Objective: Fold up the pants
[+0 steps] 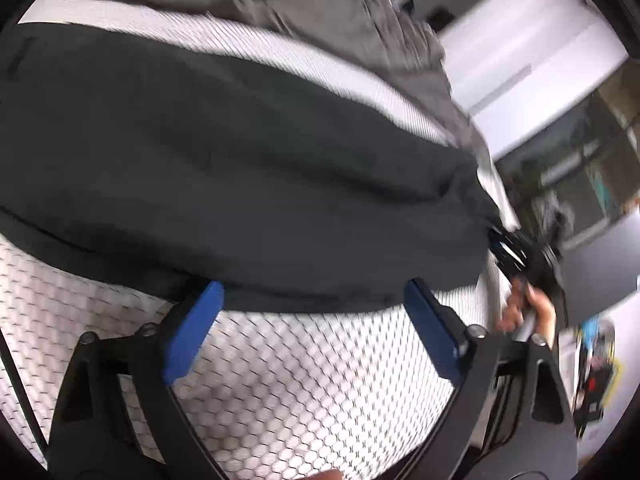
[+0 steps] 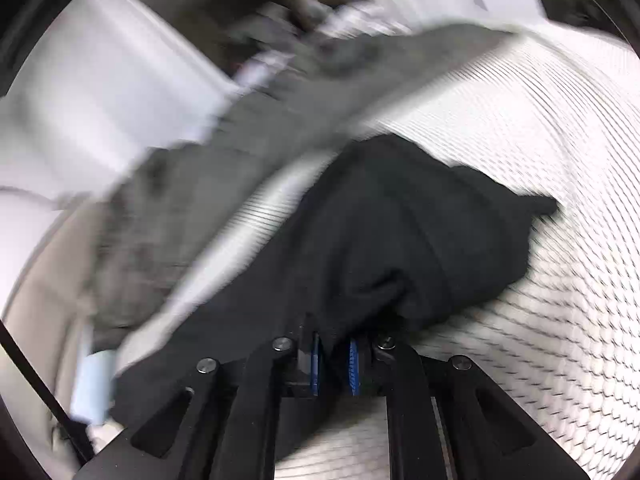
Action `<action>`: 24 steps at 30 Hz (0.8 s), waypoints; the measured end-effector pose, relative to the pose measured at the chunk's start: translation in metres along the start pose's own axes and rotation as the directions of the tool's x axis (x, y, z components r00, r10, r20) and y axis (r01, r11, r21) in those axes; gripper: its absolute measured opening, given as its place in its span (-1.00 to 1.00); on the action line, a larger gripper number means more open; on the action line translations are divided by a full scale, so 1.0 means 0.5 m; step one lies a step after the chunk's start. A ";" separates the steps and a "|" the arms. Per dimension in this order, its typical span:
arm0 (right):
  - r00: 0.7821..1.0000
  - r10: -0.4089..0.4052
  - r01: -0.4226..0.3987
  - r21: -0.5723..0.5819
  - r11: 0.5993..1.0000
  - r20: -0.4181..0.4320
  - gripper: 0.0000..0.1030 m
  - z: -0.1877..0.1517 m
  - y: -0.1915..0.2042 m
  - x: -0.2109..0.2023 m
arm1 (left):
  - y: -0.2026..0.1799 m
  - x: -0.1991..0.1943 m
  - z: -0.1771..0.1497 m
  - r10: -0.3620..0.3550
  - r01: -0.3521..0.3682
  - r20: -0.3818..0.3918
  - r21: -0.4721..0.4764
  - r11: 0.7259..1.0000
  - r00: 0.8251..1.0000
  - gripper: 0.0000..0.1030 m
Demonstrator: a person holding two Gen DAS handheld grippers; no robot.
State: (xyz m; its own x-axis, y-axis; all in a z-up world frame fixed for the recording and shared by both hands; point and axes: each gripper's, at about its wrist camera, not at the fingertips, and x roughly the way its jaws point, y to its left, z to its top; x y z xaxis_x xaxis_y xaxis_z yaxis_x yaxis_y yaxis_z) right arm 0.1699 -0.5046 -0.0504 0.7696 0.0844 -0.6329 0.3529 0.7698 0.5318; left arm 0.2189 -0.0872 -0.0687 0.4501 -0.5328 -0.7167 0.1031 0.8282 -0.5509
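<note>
R tongs (image 2: 335,364) clamp black pants (image 2: 400,232), L tongs (image 1: 314,304) spread wide

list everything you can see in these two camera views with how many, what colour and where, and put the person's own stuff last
Pants: one, black, spread on the white surface.
Grey cloth: one heap, grey, beyond the pants along the far edge.
Padded surface: one, white with a honeycomb pattern, under everything.
Clutter at the far right of the left view: blurred, cannot identify.
Left tool: black with blue pads, open at the pants' near edge, nothing held.
Right tool: black with blue pads, shut on the pants.
Hand: one, holding the right tool.
</note>
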 end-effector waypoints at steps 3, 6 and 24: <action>0.995 -0.001 0.015 0.140 0.990 -0.105 -0.66 -0.006 -0.061 0.044 | -0.022 0.015 -0.010 0.026 -0.026 -0.001 0.027 0.999 1.000 0.65; 0.996 -0.021 0.029 0.094 0.995 -0.087 0.07 0.005 -0.044 0.000 | -0.025 0.011 -0.006 -0.052 0.052 0.016 -0.042 0.998 0.999 0.65; 0.993 0.034 -0.062 0.255 0.965 0.113 -0.70 0.021 -0.095 -0.055 | -0.002 0.052 0.001 0.023 -0.023 0.031 -0.001 1.000 0.999 0.50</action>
State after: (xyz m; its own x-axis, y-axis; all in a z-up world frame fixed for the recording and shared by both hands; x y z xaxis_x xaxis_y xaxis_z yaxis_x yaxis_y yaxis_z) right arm 0.1375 -0.5503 -0.0522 0.8366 0.0384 -0.5465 0.4283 0.5761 0.6962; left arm 0.2310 -0.1019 -0.0865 0.4792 -0.5081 -0.7157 0.0916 0.8399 -0.5349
